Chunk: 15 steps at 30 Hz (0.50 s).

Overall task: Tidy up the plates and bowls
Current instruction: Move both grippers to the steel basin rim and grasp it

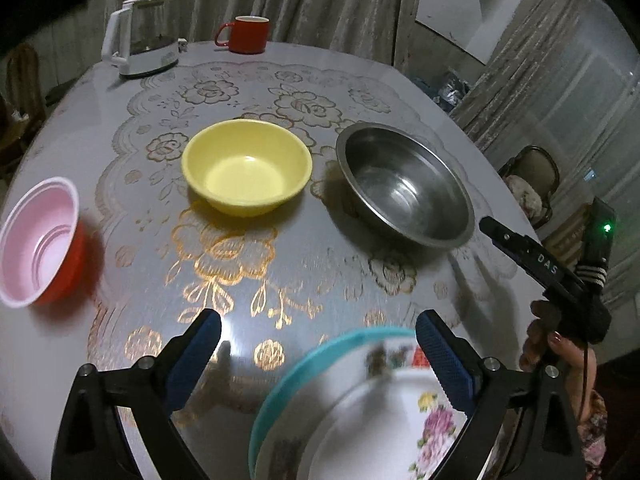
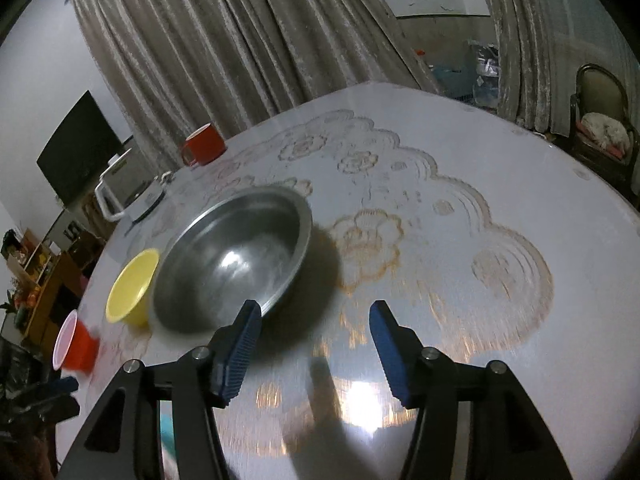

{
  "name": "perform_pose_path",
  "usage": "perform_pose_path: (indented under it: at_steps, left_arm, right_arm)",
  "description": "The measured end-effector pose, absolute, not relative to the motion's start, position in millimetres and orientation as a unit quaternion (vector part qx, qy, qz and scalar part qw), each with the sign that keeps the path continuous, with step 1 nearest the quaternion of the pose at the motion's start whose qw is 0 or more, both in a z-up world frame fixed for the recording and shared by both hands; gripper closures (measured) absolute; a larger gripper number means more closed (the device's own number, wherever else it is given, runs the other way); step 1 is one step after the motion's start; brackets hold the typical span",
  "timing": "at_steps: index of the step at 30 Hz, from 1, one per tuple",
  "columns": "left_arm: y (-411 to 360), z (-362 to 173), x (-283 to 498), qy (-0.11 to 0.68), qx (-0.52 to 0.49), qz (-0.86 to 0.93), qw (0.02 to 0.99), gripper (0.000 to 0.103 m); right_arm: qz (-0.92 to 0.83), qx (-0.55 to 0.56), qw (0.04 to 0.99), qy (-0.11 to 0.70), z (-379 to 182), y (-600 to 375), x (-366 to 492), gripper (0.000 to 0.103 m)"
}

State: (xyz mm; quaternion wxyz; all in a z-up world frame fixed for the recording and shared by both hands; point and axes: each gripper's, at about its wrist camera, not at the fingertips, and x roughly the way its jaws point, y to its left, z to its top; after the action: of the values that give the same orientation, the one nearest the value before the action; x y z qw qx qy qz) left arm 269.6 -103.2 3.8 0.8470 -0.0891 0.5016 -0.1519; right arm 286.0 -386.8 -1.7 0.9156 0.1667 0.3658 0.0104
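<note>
We see a yellow bowl [image 1: 247, 167] beside a shiny steel bowl [image 1: 404, 188]; our left gripper [image 1: 318, 354] and right gripper [image 2: 316, 344] gape, holding nothing.

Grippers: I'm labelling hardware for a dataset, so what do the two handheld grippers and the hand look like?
Both the left gripper and the right gripper have black triangular arms with silver bolts and ribbed blue pads. From the left wrist view, the right gripper's black body shows white "DAS" lettering, a green light and a black cable. The hand holding it has dark-painted nails.
</note>
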Motion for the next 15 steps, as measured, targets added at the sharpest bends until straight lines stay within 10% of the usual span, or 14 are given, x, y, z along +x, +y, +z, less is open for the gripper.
perform_pose_path:
  at_steps: [15]
  left_arm:
    - [-143, -2, 328, 0.506, -0.051, -0.167, 0.845, 0.005]
  right_arm:
    - [0.047, 0.197, 0.909, 0.365, -30, -385, 340, 0.060]
